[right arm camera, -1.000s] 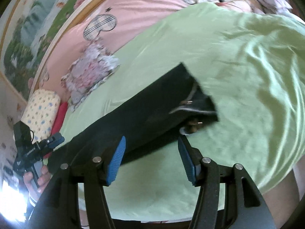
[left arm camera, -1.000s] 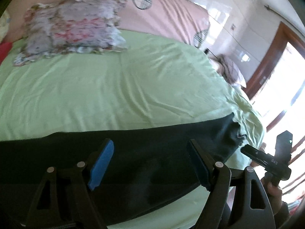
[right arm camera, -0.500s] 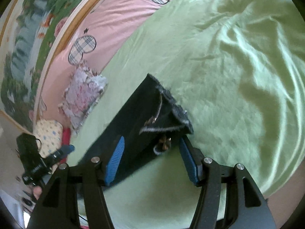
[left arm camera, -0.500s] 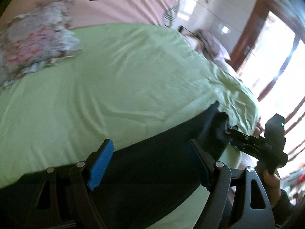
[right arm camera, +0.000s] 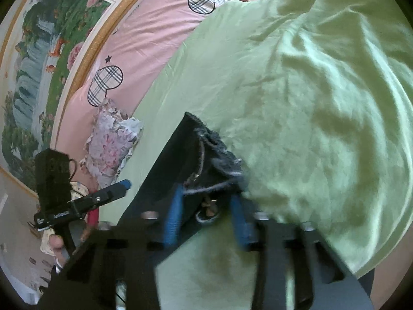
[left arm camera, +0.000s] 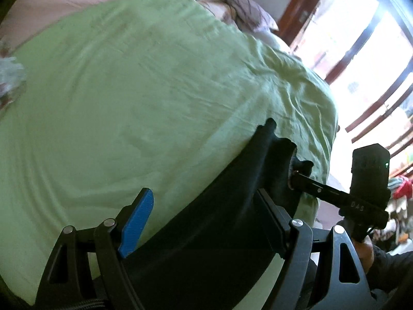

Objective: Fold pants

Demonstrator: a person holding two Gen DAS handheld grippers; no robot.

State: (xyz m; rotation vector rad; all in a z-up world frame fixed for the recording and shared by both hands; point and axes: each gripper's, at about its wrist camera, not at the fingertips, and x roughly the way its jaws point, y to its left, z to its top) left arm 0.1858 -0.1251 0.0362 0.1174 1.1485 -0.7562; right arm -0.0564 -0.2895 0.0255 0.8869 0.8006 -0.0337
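Pants point(left arm camera: 232, 206) soft and limp on the bed point(left arm camera: 155, 90); I grab the hem. Right gripper point(right arm camera: 206, 211) jaws narrowing around it, left gripper point(left arm camera: 204, 222) jaws wide

The pants point(right arm camera: 165, 180) lie along the bed's point(right arm camera: 296, 98) near edge; a cushion point(right arm camera: 111, 139) sits behind them, seemingly against the pillows point(right arm camera: 144, 41) at the head.

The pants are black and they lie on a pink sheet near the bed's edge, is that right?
Not quite. The pants are black and near the bed's edge, but the sheet under them is green, as the right wrist view shows. Pink is only the bedding by the headboard.
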